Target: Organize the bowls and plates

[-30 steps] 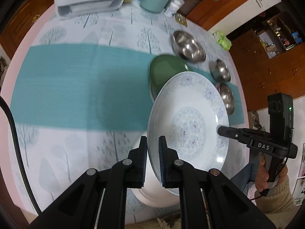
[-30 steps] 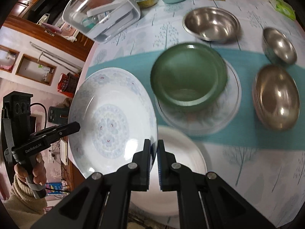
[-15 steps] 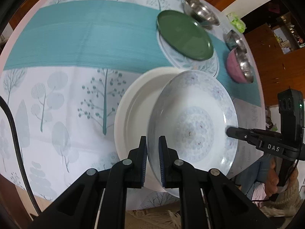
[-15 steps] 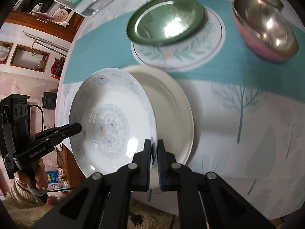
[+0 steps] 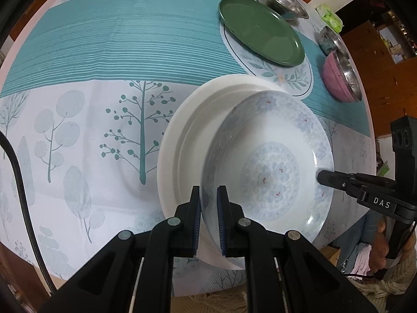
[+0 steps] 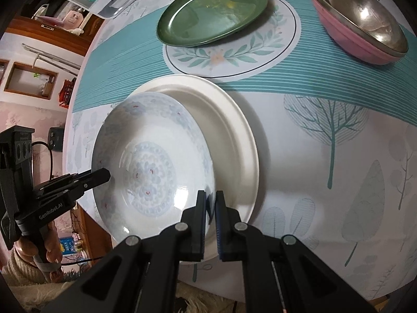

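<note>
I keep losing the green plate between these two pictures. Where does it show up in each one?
Left wrist view: the green plate is at upper right, resting on a leaf-patterned round mat.
Right wrist view: the green plate is at top centre, on the same mat.
Shared landmark: the pink bowl with a steel bowl inside, to the plate's right in both.

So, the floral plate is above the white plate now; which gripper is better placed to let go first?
Probably the right gripper. Its side of the floral plate lies over the white plate, so that rim has support. The left gripper clamps the rim that overhangs the white plate toward the table edge.
</note>
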`<state>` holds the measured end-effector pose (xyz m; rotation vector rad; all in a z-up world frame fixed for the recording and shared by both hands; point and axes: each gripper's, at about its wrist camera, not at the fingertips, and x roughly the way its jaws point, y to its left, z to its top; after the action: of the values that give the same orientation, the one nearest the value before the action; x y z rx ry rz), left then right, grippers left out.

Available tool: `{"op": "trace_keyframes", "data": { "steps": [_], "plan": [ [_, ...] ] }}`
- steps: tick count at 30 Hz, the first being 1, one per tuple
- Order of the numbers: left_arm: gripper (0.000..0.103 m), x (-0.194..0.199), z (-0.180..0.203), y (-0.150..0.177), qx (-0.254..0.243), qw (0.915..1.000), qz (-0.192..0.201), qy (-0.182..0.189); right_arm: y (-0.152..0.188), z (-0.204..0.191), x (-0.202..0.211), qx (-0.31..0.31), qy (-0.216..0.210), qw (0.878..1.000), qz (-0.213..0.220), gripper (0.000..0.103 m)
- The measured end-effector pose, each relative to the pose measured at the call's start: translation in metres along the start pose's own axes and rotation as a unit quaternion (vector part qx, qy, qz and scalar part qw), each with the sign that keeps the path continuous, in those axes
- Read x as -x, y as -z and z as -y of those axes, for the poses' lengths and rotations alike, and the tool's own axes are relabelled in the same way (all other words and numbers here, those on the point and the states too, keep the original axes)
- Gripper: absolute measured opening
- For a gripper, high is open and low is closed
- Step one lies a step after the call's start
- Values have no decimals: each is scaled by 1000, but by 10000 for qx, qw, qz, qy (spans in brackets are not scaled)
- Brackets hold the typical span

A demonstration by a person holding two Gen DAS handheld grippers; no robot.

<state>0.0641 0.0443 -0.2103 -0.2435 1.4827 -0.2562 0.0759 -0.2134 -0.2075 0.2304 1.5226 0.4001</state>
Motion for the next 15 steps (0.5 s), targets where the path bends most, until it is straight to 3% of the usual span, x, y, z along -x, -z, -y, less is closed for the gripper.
{"op": "trace_keyframes", "data": {
  "steps": [15],
  "plan": [
    [8,-17,-1,-7,-14,9999,-90,-65,-1,8,-14,-186,68,9998,-82,6]
  ]
}}
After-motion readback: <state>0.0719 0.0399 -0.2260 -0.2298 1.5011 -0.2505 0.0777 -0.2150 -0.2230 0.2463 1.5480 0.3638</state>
